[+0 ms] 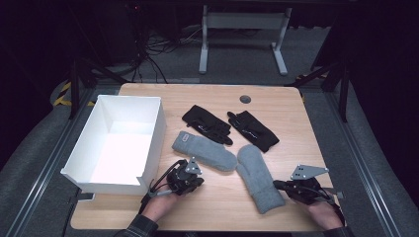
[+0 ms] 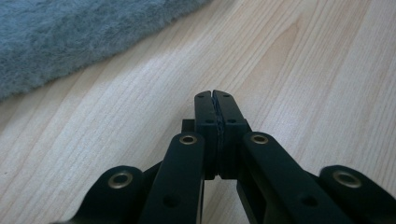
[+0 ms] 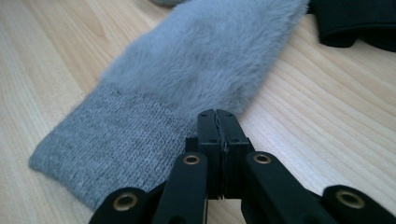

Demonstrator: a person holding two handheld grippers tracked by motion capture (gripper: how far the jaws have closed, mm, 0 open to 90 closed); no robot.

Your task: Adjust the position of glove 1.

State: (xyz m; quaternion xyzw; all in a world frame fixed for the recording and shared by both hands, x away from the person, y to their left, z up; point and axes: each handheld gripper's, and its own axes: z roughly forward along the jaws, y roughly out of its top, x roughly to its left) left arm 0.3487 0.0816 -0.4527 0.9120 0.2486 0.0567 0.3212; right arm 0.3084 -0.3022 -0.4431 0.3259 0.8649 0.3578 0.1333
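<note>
Work in hand: by my reading, the mittens and gloves are going into the white box [image 1: 148, 143]; nothing is lying in it yet, so all four pieces are left.
Left tongs [image 2: 215, 94]: hovering over bare table [image 2: 303, 70], jaws pressed together, gripping nothing.
Right tongs [image 3: 218, 113]: jaws closed and empty, pointing at the near mitten's knit cuff.
Near mitten [image 3: 187, 79]: lying flat just beside the right tongs, fluffy grey body, ribbed cuff toward the table edge.
Far mitten [image 1: 203, 151]: lying just ahead of the left tongs, beside the box.
Black gloves [image 1: 207, 123]: sitting beyond the mittens, untouched.
</note>
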